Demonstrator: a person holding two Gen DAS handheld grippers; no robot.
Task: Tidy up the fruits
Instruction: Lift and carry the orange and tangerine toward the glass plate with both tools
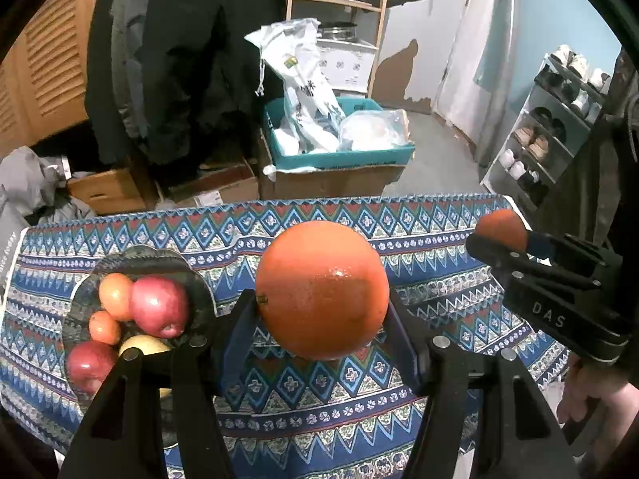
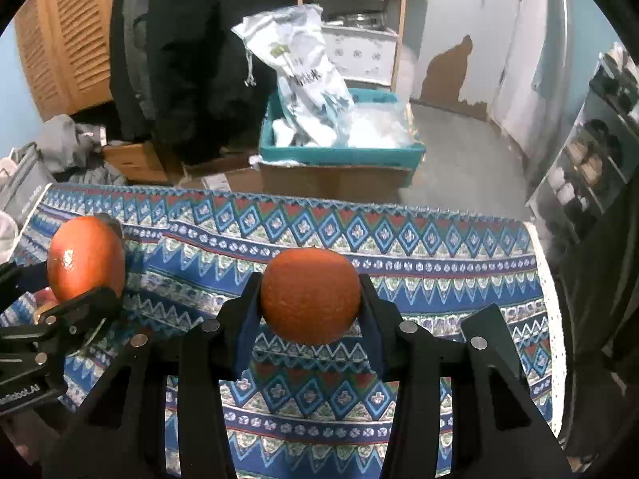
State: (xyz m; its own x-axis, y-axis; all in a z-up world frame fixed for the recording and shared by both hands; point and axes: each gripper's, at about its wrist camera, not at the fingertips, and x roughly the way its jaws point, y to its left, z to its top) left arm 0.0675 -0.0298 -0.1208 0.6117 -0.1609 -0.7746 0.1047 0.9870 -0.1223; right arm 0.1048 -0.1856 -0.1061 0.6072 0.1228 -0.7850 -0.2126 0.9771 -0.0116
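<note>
A table is covered by a blue patterned cloth (image 1: 399,255) w/ diamond and zigzag bands. Behind it a cluttered room is seen — dark coats (image 1: 179,60) hung at left, a teal box (image 1: 339,157) stuffed w/ white bags on a cardboard carton, a wooden shelf (image 1: 339,0) w/ pots, a shoe rack (image 1: 551,119) at right. On the cloth's left a dark plate (image 1: 199,291) is loaded w/ apples and small oranges. A large orange (image 1: 321,289) is clamped in the left gripper (image 1: 321,307), held clear above the cloth. A smaller orange (image 2: 310,295) is pinched by the right gripper (image 2: 310,303), jaws narrow — also lifted off the cloth. Nothing stands btwn the fruits and the plate.
</note>
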